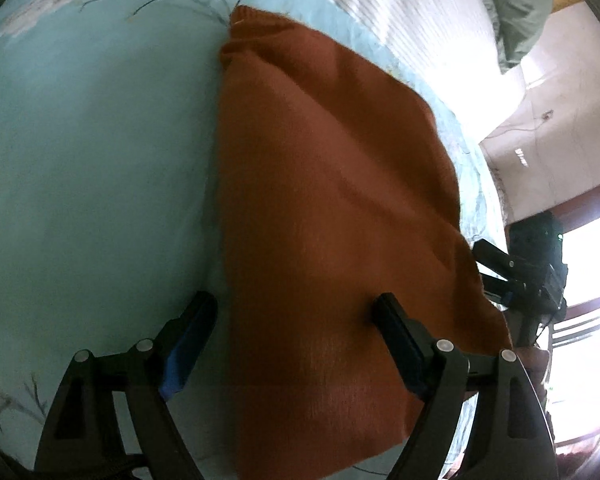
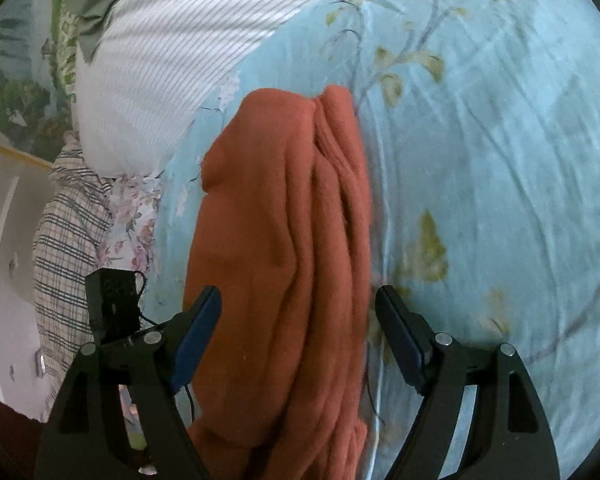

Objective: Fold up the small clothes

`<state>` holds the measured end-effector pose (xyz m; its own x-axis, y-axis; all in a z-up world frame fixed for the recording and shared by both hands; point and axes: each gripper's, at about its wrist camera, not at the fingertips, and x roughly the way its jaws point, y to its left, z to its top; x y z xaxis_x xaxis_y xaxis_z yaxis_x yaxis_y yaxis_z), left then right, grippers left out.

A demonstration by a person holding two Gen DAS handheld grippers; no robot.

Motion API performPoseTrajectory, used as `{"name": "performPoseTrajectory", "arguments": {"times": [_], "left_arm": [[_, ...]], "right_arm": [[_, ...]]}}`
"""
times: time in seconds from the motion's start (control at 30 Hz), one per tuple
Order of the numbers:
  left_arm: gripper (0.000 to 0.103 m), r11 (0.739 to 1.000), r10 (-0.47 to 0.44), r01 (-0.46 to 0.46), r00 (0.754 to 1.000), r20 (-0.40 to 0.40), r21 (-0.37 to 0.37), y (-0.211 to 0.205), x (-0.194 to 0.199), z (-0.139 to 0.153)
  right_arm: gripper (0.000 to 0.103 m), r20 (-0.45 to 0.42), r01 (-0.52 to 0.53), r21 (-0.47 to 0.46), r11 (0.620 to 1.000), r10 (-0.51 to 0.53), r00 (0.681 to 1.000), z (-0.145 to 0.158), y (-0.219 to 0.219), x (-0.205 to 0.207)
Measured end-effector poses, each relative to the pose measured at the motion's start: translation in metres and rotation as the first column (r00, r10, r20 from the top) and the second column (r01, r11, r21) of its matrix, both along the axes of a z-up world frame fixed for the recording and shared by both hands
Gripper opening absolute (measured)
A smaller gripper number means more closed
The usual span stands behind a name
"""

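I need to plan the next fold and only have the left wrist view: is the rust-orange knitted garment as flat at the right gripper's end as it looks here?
Observer: No. In the right wrist view the rust-orange knitted garment is bunched into long ridges.
Operator: Is the right gripper clamped on it?
Observer: No, the right gripper is open, its fingers either side of the bunch.
Operator: Anything near that side?
Observer: A white striped pillow lies beyond the garment on the pale blue floral bedsheet.
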<state>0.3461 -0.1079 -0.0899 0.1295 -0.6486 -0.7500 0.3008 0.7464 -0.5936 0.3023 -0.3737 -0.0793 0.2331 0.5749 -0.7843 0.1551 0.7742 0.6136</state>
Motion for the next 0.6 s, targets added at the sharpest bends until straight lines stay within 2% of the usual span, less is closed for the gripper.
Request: {"name": "performPoseTrajectory", "arguments": {"times": [0.1,0.17,0.2,0.23,0.27,0.3,0.43,0.6], "left_arm": [[0.078,0.999,-0.012,0.013,1.0,0.028,-0.037,-0.004,0.003,0.0],[0.053,0.998,-0.038,0.04,0.999,0.033,-0.048,-0.011,0.005,-0.003],[0.049,0.998,-0.04,0.042,0.999,0.032,-0.051,-0.014,0.006,-0.006],[0.039,0.997,-0.033,0.036,0.999,0.034,-0.063,-0.014,0.007,-0.008],[0.031,0.996,-0.025,0.028,0.999,0.043,-0.081,-0.011,0.005,-0.007],[0.029,0.995,-0.018,0.023,0.998,0.053,-0.095,-0.006,0.001,-0.004],[0.025,0.99,0.014,0.002,0.993,0.118,-0.141,0.024,-0.027,0.021],[0.025,0.992,0.066,-0.041,0.976,0.209,-0.122,0.083,-0.078,0.056]], "right_arm": [[0.08,0.025,-0.025,0.002,1.0,0.025,0.999,-0.007,0.006,0.006],[0.077,0.036,-0.054,-0.011,0.998,0.055,0.998,-0.009,0.015,0.009],[0.063,0.033,-0.076,-0.02,0.997,0.077,0.997,-0.011,0.021,0.011],[0.041,0.018,-0.09,-0.02,0.996,0.091,0.996,-0.014,0.024,0.012],[0.035,-0.007,-0.099,-0.012,0.995,0.098,0.995,-0.018,0.027,0.013],[0.034,-0.017,-0.095,0.008,0.995,0.095,0.995,-0.02,0.031,0.012],[0.029,0.046,-0.125,0.047,0.991,0.123,0.991,-0.002,0.058,0.002],[0.029,0.123,-0.21,0.113,0.971,0.196,0.973,0.016,0.118,-0.023]]}}
